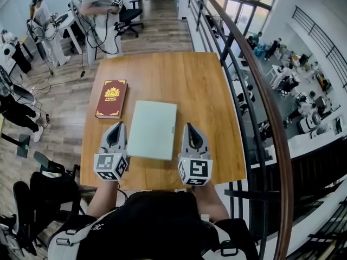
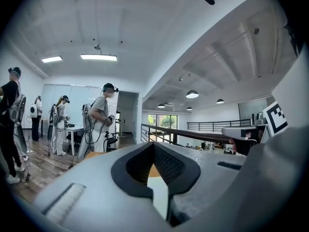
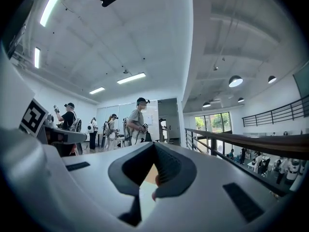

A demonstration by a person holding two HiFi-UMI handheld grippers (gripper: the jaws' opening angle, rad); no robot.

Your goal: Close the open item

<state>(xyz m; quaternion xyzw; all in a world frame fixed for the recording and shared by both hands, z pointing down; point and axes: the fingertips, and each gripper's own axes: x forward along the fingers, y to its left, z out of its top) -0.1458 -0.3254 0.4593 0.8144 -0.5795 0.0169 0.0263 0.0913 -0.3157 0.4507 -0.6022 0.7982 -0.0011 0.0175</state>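
A pale green laptop [image 1: 153, 129] lies flat with its lid down in the middle of the wooden table [image 1: 200, 80]. My left gripper [image 1: 118, 125] is shut and hovers just off the laptop's left edge, holding nothing. My right gripper [image 1: 191, 127] is also shut, close to the laptop's right edge, and holds nothing. Both point level, away from me. In the left gripper view the shut left gripper [image 2: 154, 144] fills the lower half, with a sliver of pale lid below it. In the right gripper view the shut right gripper [image 3: 154, 145] does the same.
A closed red book [image 1: 111, 98] with gold print lies on the table's left side. A dark railing [image 1: 255, 75] runs along the table's right edge, with a lower floor beyond it. People with equipment [image 1: 100, 15] stand past the table's far end.
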